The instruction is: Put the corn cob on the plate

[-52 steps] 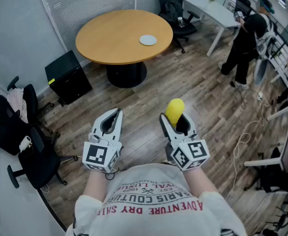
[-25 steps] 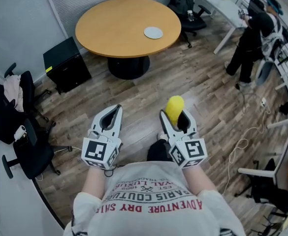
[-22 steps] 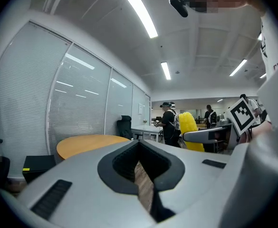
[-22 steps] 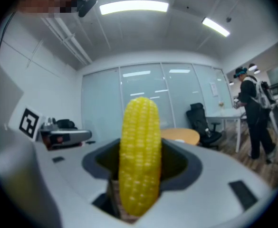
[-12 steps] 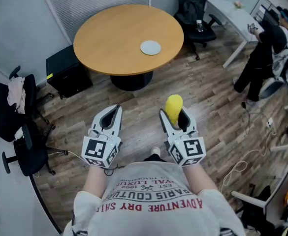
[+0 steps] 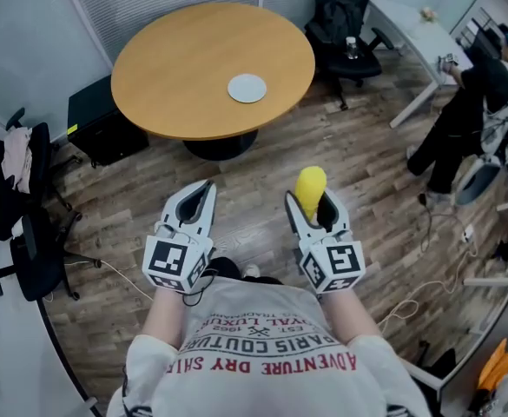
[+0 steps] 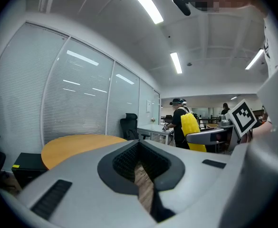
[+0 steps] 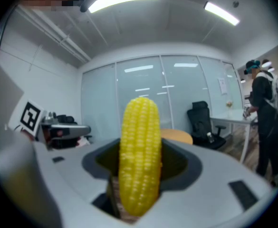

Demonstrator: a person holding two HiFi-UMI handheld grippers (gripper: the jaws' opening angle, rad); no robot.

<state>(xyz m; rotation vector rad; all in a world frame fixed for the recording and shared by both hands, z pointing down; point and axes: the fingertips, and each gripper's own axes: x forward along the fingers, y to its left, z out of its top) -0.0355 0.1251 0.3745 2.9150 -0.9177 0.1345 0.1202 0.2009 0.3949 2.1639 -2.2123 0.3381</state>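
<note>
My right tongs pinch the corn cob; left tongs pressed together, empty. Plate lies well ahead; transfer and placement outstanding.

We see a bright yellow corn cob, a pale grey plate, a tan table, a brown plank floor, and a white left gripper and right gripper with black-and-white square markers.

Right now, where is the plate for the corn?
In the head view, the plate sits on the round wooden table, right of its middle, well ahead of the right claw holding the corn cob.
</note>
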